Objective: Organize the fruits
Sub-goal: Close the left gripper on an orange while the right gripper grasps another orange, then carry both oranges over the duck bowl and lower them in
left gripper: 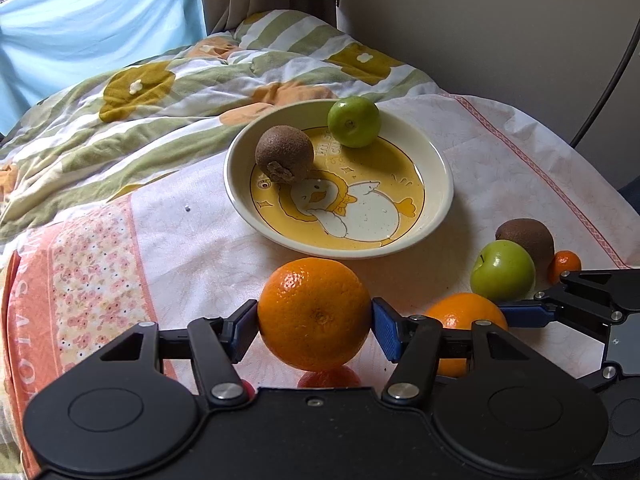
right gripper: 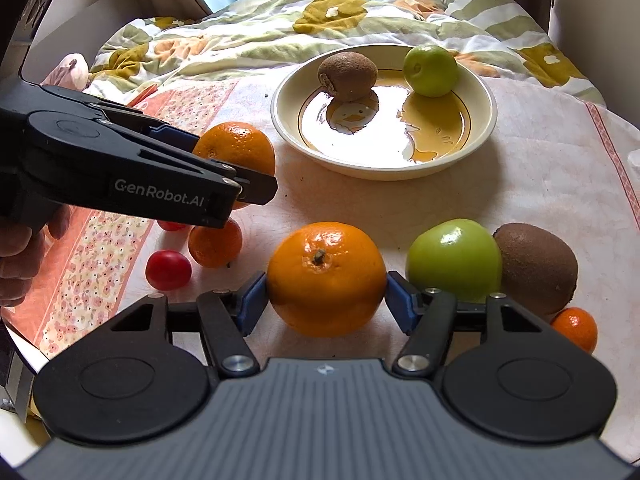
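Bedspread [left gripper: 500,184], pale pink, floral border, carries everything. Round cream ceramic plate [left gripper: 434,208] with yellow duck print, partial writing "I'm so cu…", holds a brown fuzzy kiwi [left gripper: 284,154] and a green apple [left gripper: 353,121]; it lies ahead of both grippers. Left gripper [left gripper: 315,326], "GenRobot.AI" on its side, jaws clamped on a large round orange [left gripper: 315,314], lifted, nearer the plate. Right gripper [right gripper: 326,300] jaws clamped on a second orange [right gripper: 326,278] resting on the bedspread. Loose: apple, kiwi, mandarins, red tomatoes.

Tangerine [right gripper: 576,330] half behind gripper body
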{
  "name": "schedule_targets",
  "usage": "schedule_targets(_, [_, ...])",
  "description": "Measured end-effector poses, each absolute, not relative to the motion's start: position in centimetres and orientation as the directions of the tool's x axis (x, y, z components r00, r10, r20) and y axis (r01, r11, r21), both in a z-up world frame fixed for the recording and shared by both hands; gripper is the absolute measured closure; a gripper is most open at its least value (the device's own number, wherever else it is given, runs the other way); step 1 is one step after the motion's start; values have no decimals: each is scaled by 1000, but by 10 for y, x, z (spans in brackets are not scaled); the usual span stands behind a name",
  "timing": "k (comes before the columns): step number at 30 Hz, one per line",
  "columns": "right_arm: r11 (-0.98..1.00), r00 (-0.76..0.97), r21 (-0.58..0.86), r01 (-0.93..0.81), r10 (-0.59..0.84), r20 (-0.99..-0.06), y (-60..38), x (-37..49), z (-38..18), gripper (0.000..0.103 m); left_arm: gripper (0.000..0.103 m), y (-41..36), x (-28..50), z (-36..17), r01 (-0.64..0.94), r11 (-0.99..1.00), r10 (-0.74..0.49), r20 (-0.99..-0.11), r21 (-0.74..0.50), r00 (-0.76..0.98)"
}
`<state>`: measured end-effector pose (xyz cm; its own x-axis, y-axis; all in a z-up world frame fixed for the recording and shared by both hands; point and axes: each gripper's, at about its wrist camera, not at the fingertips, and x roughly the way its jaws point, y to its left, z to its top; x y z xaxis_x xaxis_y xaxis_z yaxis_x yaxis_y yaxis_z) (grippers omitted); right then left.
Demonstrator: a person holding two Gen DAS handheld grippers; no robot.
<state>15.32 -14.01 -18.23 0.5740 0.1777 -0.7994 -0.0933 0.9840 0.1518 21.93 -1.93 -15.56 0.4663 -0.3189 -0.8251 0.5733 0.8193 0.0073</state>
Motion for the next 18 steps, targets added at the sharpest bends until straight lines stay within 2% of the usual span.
schedule_targets(18, [982,679,181,-59,172,-714,-163,123,-98,25,39,8,186,-75,530,848,-373,-716,-6,589])
